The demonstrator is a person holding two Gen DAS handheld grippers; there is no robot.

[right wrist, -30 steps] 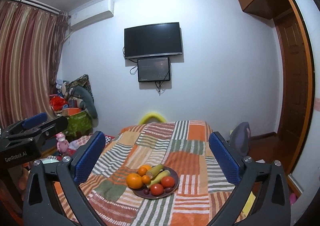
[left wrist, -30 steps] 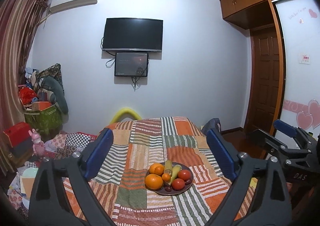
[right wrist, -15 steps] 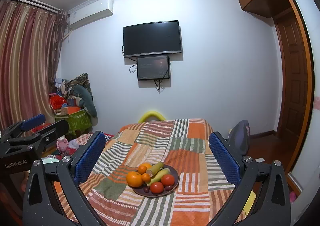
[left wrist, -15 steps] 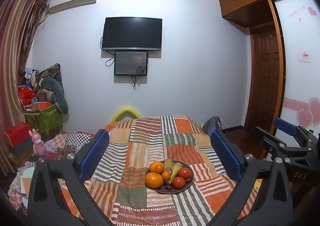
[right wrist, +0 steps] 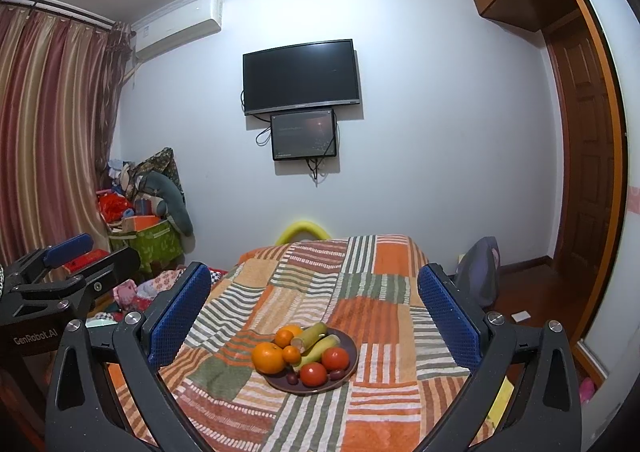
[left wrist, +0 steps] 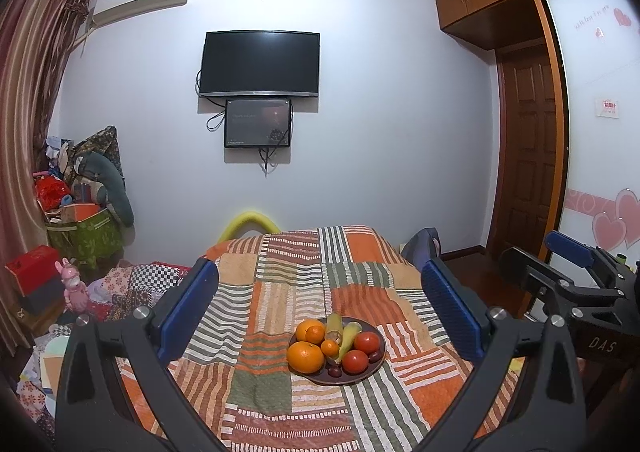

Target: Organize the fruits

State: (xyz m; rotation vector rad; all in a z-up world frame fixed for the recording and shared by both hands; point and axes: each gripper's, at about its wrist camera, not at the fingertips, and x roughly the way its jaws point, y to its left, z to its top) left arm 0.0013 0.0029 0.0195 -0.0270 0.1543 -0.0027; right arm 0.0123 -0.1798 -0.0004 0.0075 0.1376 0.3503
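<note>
A dark round plate (left wrist: 362, 375) (right wrist: 349, 368) rests on a table under a striped patchwork cloth (left wrist: 280, 292). On it lie oranges (left wrist: 305, 357) (right wrist: 268, 357), two red tomatoes (left wrist: 355, 361) (right wrist: 313, 373), yellow-green corn cobs (left wrist: 347, 336) (right wrist: 316, 348) and small dark fruits (left wrist: 334, 371). My left gripper (left wrist: 320, 284) is open, held level short of the plate, with nothing between its blue pads. My right gripper (right wrist: 314, 284) is open too, likewise short of the plate and holding nothing. Each gripper shows at the edge of the other's view.
A wall with a TV (left wrist: 259, 64) and a small screen stands behind the table. Piled boxes, bags and toys (left wrist: 80, 220) crowd the left. A wooden door (left wrist: 524, 156) and wardrobe are on the right. A dark bag (right wrist: 478, 272) sits by the table's right side.
The left gripper's jaws have spread a little wider. Both views have shifted only slightly; the plate and fruit lie as before.
</note>
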